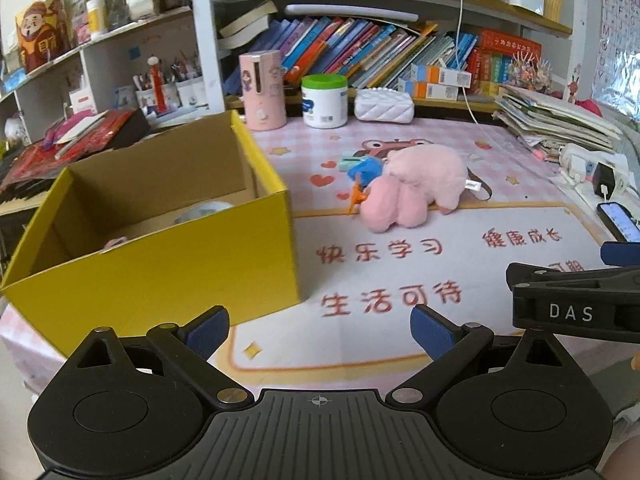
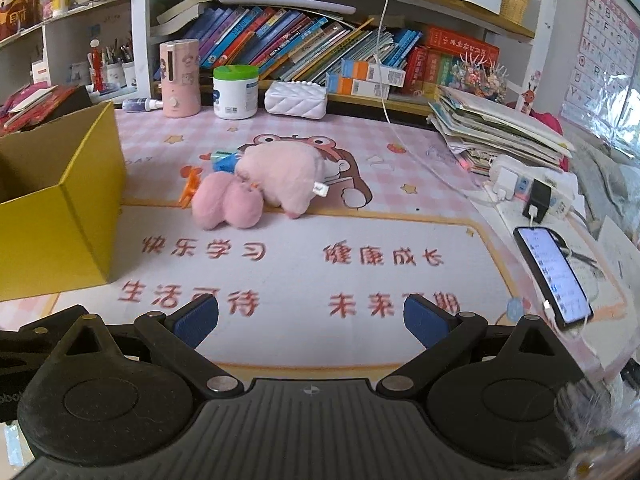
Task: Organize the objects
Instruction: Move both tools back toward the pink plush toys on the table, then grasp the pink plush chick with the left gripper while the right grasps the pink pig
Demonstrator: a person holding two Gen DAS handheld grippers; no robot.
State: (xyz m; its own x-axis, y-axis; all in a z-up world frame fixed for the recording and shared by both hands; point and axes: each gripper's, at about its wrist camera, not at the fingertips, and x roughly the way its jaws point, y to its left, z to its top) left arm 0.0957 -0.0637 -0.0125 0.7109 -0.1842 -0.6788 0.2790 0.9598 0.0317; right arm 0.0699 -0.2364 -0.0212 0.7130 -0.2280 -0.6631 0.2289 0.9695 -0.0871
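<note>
While both tools hang low over the near edge of the tabletop [image 2: 360, 236], the left tool [image 1: 320, 332] and the right tool [image 2: 312, 320] are spread wide, each released and gripping nothing. A pink plush toy [image 2: 260, 184] lies mid-tabletop, touching a blue item [image 1: 366, 170] and an orange piece [image 2: 191, 190] on its left. Further left stands the open yellow box [image 1: 160, 264], some small things inside.

A child's study desk at home. The desk mat [image 2: 360, 224] carries a cartoon frog and printed slogans. Behind the mat, shelves hold slanting children's books [image 2: 288, 44] and pen cups [image 1: 160, 92]; right of it lie stacked workbooks [image 2: 500, 128], with an alphabet chart [image 2: 604, 48] on the wall above.
</note>
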